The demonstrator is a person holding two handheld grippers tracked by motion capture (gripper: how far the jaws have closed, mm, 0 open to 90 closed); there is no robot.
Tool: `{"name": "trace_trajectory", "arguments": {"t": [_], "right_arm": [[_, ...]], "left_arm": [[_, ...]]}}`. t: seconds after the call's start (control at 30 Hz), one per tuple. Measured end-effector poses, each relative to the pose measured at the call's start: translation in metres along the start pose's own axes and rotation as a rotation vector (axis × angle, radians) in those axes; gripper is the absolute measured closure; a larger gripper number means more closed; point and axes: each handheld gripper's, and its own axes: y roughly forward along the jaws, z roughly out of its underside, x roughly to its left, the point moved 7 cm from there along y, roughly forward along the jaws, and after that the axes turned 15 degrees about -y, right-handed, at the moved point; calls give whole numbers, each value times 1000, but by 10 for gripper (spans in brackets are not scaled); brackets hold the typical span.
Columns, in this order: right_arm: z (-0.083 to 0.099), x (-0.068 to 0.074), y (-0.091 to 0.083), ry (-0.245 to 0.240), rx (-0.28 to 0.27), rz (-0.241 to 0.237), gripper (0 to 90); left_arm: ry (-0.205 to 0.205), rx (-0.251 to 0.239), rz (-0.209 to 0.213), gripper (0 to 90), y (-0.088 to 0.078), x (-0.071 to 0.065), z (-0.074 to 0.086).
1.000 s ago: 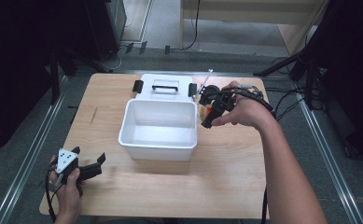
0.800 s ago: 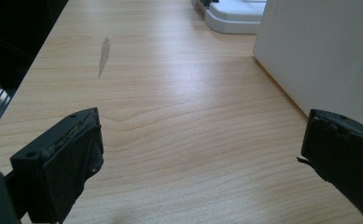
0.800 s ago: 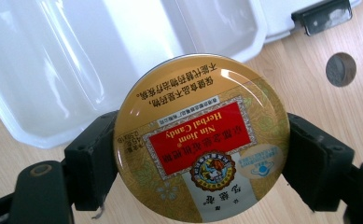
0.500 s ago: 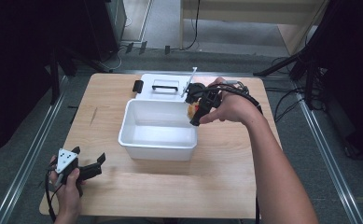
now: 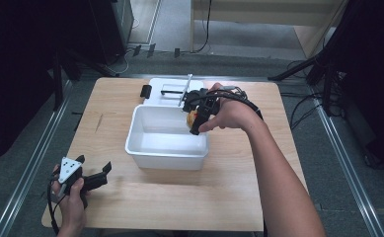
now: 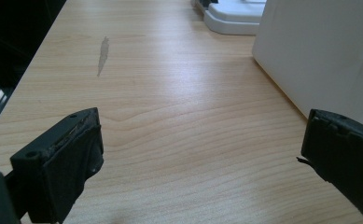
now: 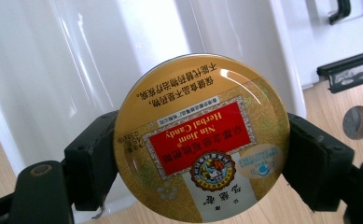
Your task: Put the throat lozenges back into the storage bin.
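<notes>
We hold the right gripper over the right rim of the white bin, near its far corner. Its jaws pinch a round gold tin by the edges. In the right gripper view the tin's lid faces the camera, with a red label reading "Nin Jom Herbal Candy" upside down. Behind the tin we see the bin's glossy white wall, and to the right the wood table with a small grey round mark on it. In the high view the tin shows as a small gold spot at the bin's rim.

A white lid with a black handle lies flat on the table just beyond the bin, and a black latch sits at its left edge.

Our left gripper rests low at the near left corner of the table, well apart from the bin. Its jaws are spread wide with nothing between them. In the left gripper view bare wood lies between the jaws, and the bin's wall stands to the right.
</notes>
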Motion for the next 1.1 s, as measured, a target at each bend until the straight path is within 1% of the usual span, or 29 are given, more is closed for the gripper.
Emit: {"name": "trace_trajectory", "arguments": {"t": [0.03, 0.07, 0.1, 0.13, 0.17, 0.3, 0.4, 0.47, 0.5, 0.63, 0.7, 0.73, 0.83, 0.87, 0.9, 0.93, 0.97, 1.03, 1.1], "right_arm": [[-1, 1, 2, -10, 1, -1, 204], [-1, 1, 2, -10, 1, -1, 204], [-3, 2, 5, -25, 12, 1, 204], [-3, 3, 7, -26, 17, 2, 204], [-4, 3, 8, -39, 15, 4, 203], [-6, 5, 15, -49, 17, 14, 204], [-8, 10, 21, -56, 7, -14, 204], [-9, 11, 25, -46, 3, -27, 204], [-8, 11, 27, -44, 7, -29, 204], [-6, 12, 36, -68, 19, -41, 204], [-5, 13, 38, -72, 27, -42, 204], [-5, 15, 42, -103, 26, -44, 204], [-5, 16, 47, -117, 36, -42, 204], [-4, 18, 49, -113, 44, -46, 204], [-4, 17, 50, -122, 46, -45, 203], [-3, 19, 52, -117, 56, -49, 203], [-2, 19, 54, -129, 58, -47, 203], [-1, 19, 57, -135, 66, -44, 203], [-1, 20, 58, -130, 77, -44, 203]], "left_arm": [[0, 1, 0, 0, 0, 0, 0], [0, 1, 0, 0, 0, 0, 0], [0, 1, 0, 0, 0, 0, 0], [0, 1, 0, 0, 0, 0, 0], [0, 1, 0, 0, 0, 0, 0], [1, 1, -2, 0, 0, 0, 0], [0, -1, -1, 0, 0, 0, 0], [0, -1, -1, 0, 0, 0, 0], [0, -1, -1, 0, 0, 0, 0], [0, -1, 0, 0, 0, 0, 0], [0, 0, 0, 0, 0, 0, 0], [0, 0, -1, 0, 0, 0, 0], [0, -1, 0, 0, 0, 0, 0], [0, -1, 0, 0, 0, 0, 0], [0, -1, 0, 0, 0, 0, 0], [1, -1, -1, 0, 0, 0, 0], [-1, -2, -1, 0, 0, 0, 0], [0, -1, 0, 0, 0, 0, 0], [0, -1, 0, 0, 0, 0, 0]]}}
